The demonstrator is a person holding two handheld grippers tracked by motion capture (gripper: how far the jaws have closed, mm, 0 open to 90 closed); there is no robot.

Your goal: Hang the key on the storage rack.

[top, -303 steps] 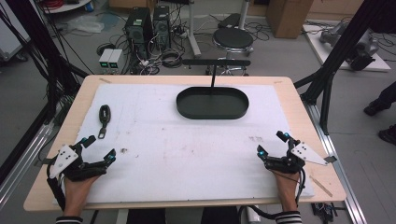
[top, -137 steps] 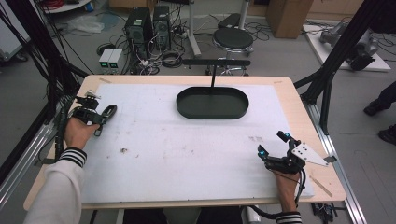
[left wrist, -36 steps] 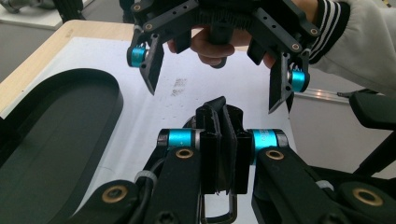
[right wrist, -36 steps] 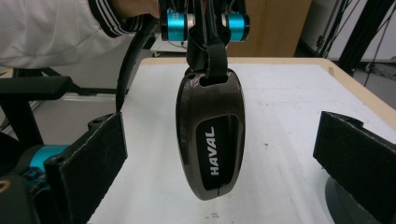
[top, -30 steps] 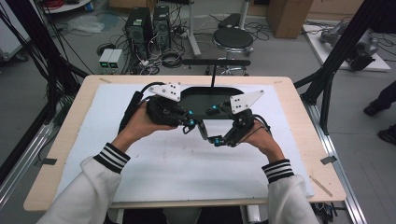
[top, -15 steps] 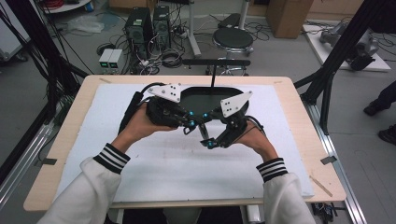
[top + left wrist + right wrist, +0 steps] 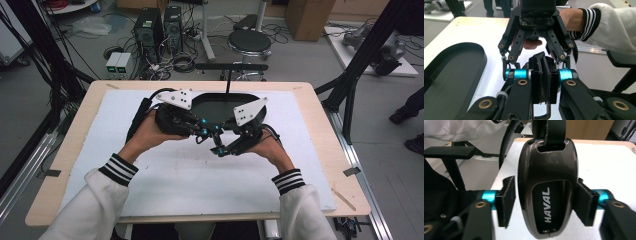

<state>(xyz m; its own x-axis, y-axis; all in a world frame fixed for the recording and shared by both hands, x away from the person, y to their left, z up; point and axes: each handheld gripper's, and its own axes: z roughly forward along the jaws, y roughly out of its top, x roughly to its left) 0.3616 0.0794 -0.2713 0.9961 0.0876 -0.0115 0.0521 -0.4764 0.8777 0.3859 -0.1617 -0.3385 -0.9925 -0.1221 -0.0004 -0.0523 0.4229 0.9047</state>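
Note:
A glossy dark car key fob (image 7: 547, 195) marked HAVAL hangs from a black strap (image 7: 554, 130). My left gripper (image 7: 544, 82) is shut on that strap (image 7: 545, 75), and the fob (image 7: 540, 56) points away from it. My right gripper (image 7: 544, 202) faces the left one, open, with a pad (image 7: 505, 202) on either side of the fob's body. A small gap shows at the left pad; the other pad (image 7: 584, 203) sits at the fob's edge. In the high view the left gripper (image 7: 202, 132) and right gripper (image 7: 220, 147) meet above the table's middle.
A black oval tray (image 7: 225, 102) lies just behind the two grippers on the white mat (image 7: 200, 180). The wooden table edge (image 7: 345, 150) frames the mat. A black stand arm (image 7: 449, 152) sits off the table's far side.
The fob lay at the table's left; my left gripper took it and carried it to the middle. The right gripper came in from the right and now straddles the fob.

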